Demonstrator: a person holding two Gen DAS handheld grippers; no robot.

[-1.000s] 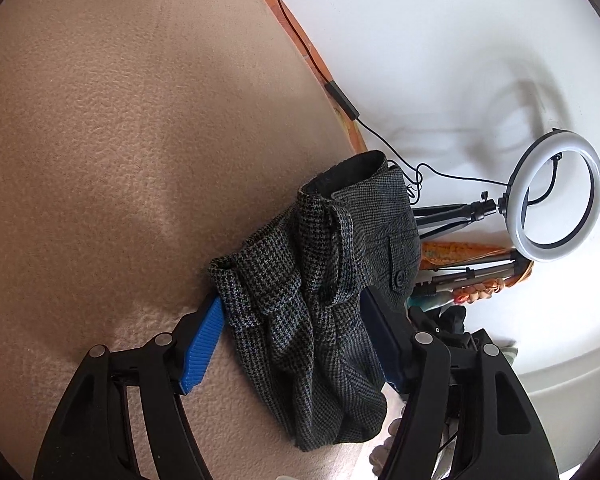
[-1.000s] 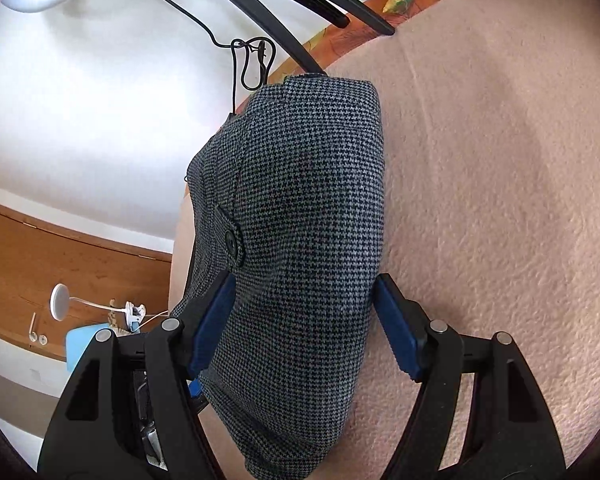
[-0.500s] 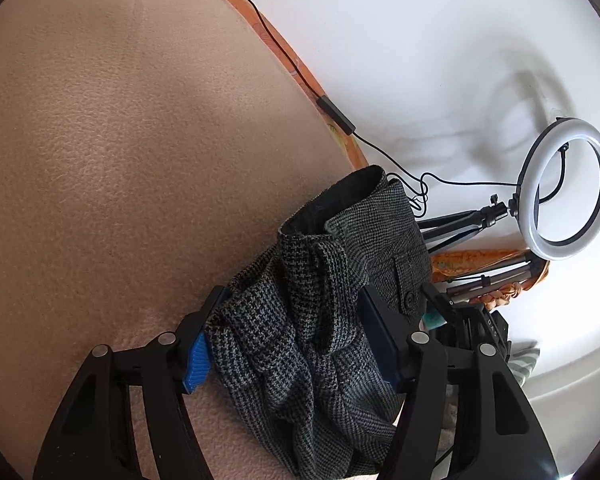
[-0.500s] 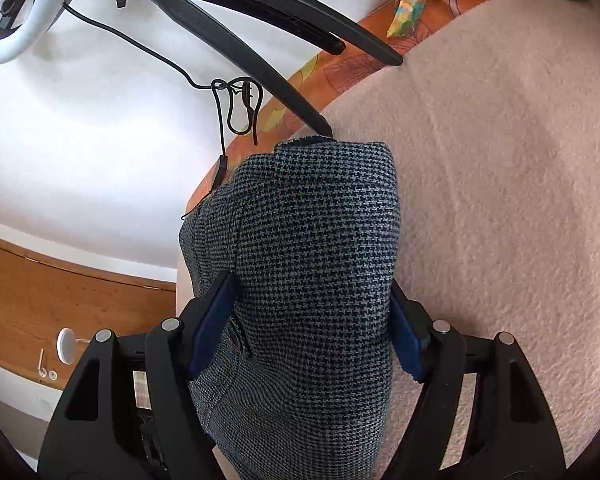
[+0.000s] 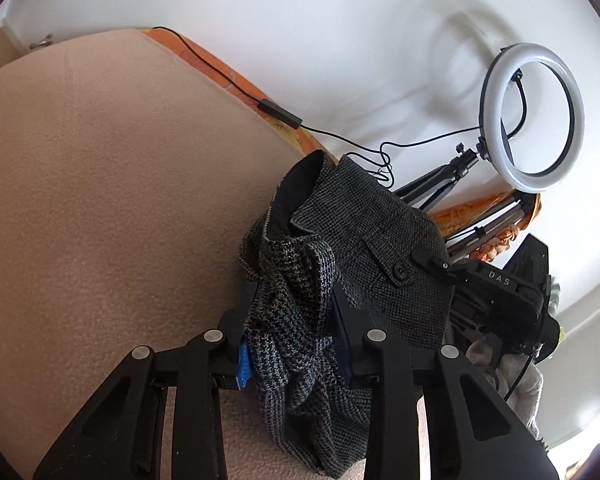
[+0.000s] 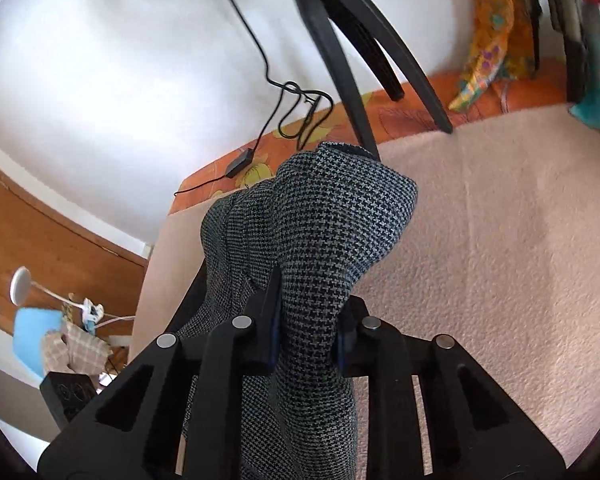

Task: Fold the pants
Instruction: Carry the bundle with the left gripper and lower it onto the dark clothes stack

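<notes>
Grey houndstooth pants (image 5: 340,248) lie bunched on a tan fleece blanket (image 5: 112,200). My left gripper (image 5: 292,320) has its jaws closing, and a crumpled fold of the pants is pinched between the blue pads. A buttoned pocket flap (image 5: 396,268) faces up just right of that grip. In the right wrist view the pants (image 6: 328,216) rise in a hump off the blanket (image 6: 500,240). My right gripper (image 6: 306,320) is closing too, its pads squeezing a narrow waist of the same cloth. The other gripper's black body (image 5: 500,288) shows behind the pants.
A ring light (image 5: 534,118) on a tripod (image 6: 360,64) stands at the blanket's far edge against a white wall, its cable (image 5: 284,120) trailing over an orange patterned sheet (image 6: 404,112). Colourful cloths (image 6: 496,28) hang at the right. A desk lamp (image 6: 20,288) and blue box sit lower left.
Both grippers went from wide around the pants to squeezed tight on bunched cloth. Both lifted and rolled, and the pants rose off the blanket with them.
</notes>
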